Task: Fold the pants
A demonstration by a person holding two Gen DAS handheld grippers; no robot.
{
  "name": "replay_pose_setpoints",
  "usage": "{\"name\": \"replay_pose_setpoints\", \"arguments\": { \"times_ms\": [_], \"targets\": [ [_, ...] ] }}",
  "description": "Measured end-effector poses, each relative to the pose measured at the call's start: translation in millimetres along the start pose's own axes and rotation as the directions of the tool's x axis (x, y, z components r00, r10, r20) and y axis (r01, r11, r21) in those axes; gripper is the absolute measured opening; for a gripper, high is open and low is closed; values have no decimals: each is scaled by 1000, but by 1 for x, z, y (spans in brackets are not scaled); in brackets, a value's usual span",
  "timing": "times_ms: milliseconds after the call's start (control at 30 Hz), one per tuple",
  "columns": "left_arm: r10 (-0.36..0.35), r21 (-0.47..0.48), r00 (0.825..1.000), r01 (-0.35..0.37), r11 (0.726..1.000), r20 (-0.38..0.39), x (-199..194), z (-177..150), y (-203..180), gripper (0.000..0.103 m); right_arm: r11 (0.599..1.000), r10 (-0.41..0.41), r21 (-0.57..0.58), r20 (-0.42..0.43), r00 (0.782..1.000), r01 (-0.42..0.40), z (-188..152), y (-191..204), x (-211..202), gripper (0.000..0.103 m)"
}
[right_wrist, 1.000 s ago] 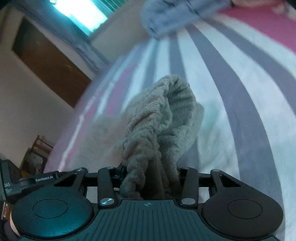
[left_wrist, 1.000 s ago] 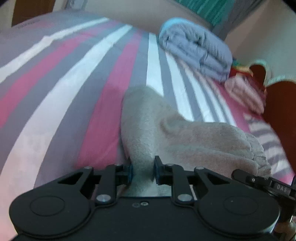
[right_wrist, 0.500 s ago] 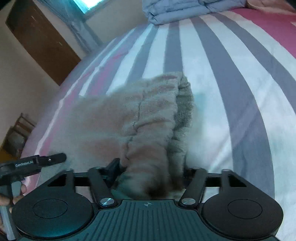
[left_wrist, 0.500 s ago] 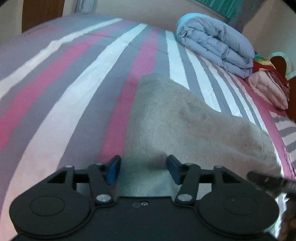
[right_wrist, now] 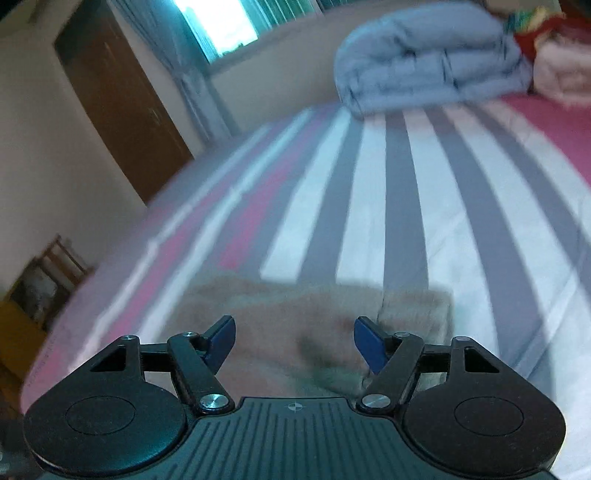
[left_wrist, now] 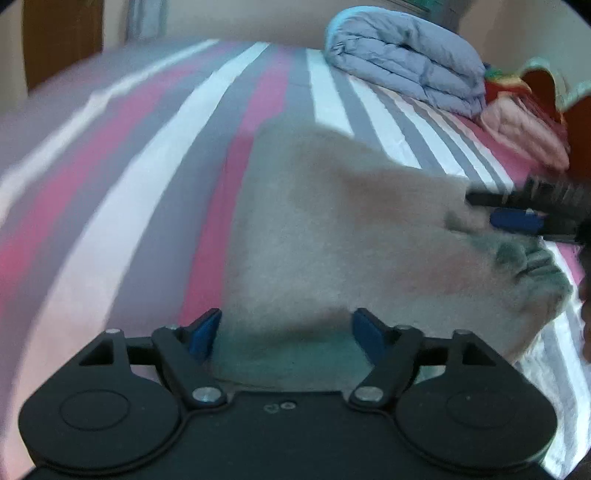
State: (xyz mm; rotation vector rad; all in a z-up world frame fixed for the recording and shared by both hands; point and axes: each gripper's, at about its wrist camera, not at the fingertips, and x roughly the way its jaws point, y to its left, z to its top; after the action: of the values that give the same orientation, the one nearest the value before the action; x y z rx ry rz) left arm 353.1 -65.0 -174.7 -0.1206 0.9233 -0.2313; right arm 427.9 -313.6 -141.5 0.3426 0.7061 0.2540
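Observation:
The fuzzy beige pants point(left_wrist: 332, 236) lie folded and flat on the striped bed point(left_wrist: 155, 177), with the ribbed waistband point(left_wrist: 532, 266) at the right. My left gripper point(left_wrist: 286, 332) is open, its jaws on either side of the near edge of the pants, holding nothing. My right gripper point(right_wrist: 294, 339) is open and empty just above the pants point(right_wrist: 314, 325). It also shows in the left wrist view point(left_wrist: 524, 214) at the right, over the waistband end.
A folded grey-blue quilt point(left_wrist: 406, 62) and pink and red bedding point(left_wrist: 524, 125) lie at the far end of the bed. A brown door point(right_wrist: 122, 99), a window point(right_wrist: 218, 22) and a wooden chair point(right_wrist: 40, 284) stand beyond the bed's left side.
Both grippers opened and let go of the pants, which dropped flat onto the bed. The right gripper lifted and drew back from the waistband.

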Motion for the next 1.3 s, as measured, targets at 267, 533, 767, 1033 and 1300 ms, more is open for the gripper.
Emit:
{"name": "replay_pose_setpoints", "arguments": {
  "times_ms": [267, 533, 767, 1033, 1300],
  "targets": [
    [-7, 41, 996, 3, 999, 89, -24, 49, -11, 63, 990, -93, 111, 26, 995, 90, 2, -33, -12, 23],
    [57, 155, 998, -59, 986, 16, 48, 78, -31, 50, 938, -268, -235, -24, 963, 256, -43, 8, -4, 23],
    [24, 103, 999, -29, 994, 44, 7, 70, -25, 60, 950, -240, -205, 7, 971, 236, -64, -2, -34, 25],
    [61, 23, 998, -61, 998, -18, -33, -15, 1, 65, 857, -318, -418, 34, 947, 303, -124, 25, -33, 67],
    [52, 101, 979, -73, 992, 199, -170, -30, -31, 89, 966, -143, -185, 196, 970, 180, -107, 62, -148, 92]
  ]
}}
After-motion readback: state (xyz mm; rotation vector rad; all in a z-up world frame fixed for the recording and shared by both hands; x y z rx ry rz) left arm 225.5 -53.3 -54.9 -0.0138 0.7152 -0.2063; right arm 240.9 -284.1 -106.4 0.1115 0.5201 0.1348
